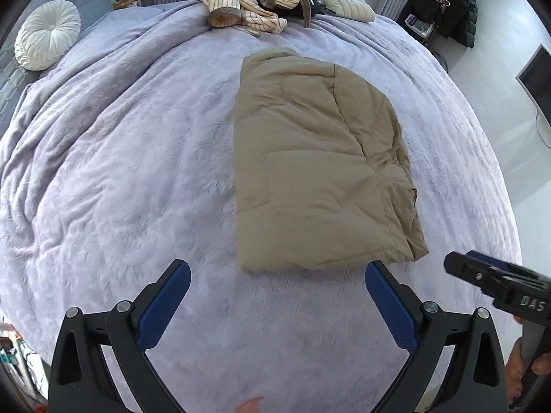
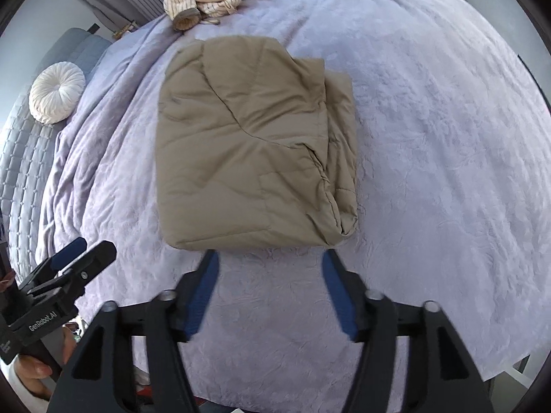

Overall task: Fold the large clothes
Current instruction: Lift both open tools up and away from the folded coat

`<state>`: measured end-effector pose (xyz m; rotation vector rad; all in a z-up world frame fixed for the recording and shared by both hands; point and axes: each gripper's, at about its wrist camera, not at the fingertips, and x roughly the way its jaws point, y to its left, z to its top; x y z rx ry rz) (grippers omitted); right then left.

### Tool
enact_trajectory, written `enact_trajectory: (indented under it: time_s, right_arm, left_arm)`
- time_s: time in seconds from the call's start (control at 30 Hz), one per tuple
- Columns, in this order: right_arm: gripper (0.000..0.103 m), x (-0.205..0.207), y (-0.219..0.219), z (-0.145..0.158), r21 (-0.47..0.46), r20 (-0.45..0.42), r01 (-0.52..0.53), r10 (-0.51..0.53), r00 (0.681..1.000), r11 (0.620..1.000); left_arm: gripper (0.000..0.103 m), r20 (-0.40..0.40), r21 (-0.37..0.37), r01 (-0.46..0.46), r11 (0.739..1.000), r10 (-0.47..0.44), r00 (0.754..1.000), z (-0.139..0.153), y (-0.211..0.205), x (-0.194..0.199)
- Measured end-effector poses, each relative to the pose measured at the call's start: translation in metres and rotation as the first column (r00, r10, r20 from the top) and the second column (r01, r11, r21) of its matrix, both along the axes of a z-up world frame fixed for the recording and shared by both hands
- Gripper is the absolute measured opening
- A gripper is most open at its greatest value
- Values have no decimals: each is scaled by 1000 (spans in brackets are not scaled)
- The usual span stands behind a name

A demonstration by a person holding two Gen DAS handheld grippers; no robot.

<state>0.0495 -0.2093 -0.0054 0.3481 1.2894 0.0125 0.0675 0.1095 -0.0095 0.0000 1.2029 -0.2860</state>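
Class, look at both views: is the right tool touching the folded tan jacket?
Apart. The right wrist view shows the right tool open, with lavender bedspread visible between its fingertips and the near edge of the tan jacket.

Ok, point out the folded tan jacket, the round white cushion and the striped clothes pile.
folded tan jacket [image 1: 310, 172]: left wrist view, top panel.
round white cushion [image 1: 48, 34]: left wrist view, pleated face.
striped clothes pile [image 1: 248, 0]: left wrist view, middle.

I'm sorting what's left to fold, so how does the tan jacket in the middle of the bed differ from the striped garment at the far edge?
The tan jacket is plain and lies folded into a flat, roughly rectangular packet; the striped garment is cream with dark stripes and sits in a crumpled heap, tangled with other clothes. The tan jacket lies just ahead of both open grippers; the striped garment is well beyond them. Both rest on the lavender bedspread.
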Motion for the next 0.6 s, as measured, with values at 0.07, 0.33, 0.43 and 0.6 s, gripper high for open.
enact_trajectory:
  time_s: [0.07,0.33,0.43,0.6]
  right_arm:
    - [81,-2,3,10,-19,13,1,-1,1000,1000]
    - [92,-12,15,48,-105,90,-9,19,996,994]
    - [102,-16,19,60,-124,122,3,12,992,992]
    - [103,-23,24,79,-183,176,19,14,984,983]
  left_arm:
    - [102,6,6,-6,1000,6,1000,6,2,-4]
    - [102,110,48,-30,998,25,994,39,5,-21]
    - [102,116,32,-34,999,30,993,48,8,-24]
    - [102,119,44,-54,998,48,992,60,11,-27]
